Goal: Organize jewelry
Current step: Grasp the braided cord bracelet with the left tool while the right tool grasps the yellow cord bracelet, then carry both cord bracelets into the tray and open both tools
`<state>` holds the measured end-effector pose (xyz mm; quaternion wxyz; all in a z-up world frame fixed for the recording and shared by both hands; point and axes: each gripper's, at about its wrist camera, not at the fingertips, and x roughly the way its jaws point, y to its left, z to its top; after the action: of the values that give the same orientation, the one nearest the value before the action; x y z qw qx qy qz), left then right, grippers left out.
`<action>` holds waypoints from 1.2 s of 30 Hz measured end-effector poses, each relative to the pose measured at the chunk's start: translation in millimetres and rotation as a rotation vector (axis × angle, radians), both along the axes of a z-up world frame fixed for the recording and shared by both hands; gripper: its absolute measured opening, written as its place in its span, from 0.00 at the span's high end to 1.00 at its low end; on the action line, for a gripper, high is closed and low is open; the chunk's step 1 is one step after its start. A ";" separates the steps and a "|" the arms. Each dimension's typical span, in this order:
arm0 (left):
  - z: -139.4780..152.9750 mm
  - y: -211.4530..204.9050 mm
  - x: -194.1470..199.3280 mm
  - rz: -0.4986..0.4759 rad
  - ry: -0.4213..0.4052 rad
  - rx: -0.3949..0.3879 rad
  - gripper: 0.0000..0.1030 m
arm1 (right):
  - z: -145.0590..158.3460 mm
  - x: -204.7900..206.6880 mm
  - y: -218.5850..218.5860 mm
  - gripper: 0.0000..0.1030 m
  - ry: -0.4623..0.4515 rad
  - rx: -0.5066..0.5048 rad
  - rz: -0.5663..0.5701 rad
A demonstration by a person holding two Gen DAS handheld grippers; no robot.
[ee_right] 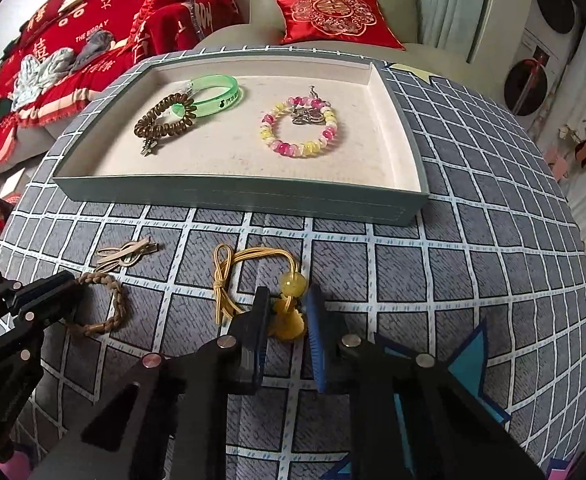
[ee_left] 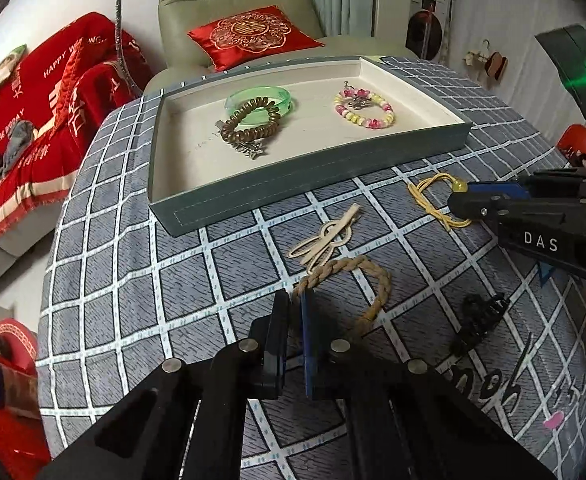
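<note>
1. Left tongs (ee_left: 293, 300) are clamped down tight on one end of the braided tan bracelet (ee_left: 373, 280), which lies on the checked table (ee_left: 133, 280) in front of the tray.
2. Right tongs (ee_right: 289, 312) are closed around the yellow charm of the yellow cord bracelet (ee_right: 245, 264); its bead and loops trail out ahead on the cloth.
3. The grey-green tray (ee_right: 229, 196) holds a green bangle (ee_right: 217, 92), a brown coil bracelet (ee_right: 161, 120) lapping over it, and off to the right a pink and yellow beaded bracelet (ee_right: 297, 132).
4. A beige bow clip (ee_right: 125, 254) sits between the braid and the tray, and a black claw clip (ee_left: 477, 320) lies to the braid's right.
</note>
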<state>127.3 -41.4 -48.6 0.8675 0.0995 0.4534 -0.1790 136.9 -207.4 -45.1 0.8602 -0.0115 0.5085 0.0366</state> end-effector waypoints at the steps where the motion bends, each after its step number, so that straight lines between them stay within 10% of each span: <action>1: 0.2 2.0 -0.5 0.004 0.007 -0.019 0.78 | 1.6 -2.3 -2.8 0.80 -0.004 0.014 -0.005; 22: 57.3 44.1 4.0 0.095 -0.049 -0.271 0.78 | 69.7 -19.5 -29.3 0.80 -0.115 0.170 -0.011; 36: 88.6 29.1 64.6 0.104 -0.133 -0.261 0.78 | 83.9 42.6 -33.3 0.80 -0.140 0.194 -0.013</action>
<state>191.8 -12.3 40.0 0.9092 -0.0260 0.3726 -0.1841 179.5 -240.7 38.8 0.8908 0.0727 0.4415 0.0792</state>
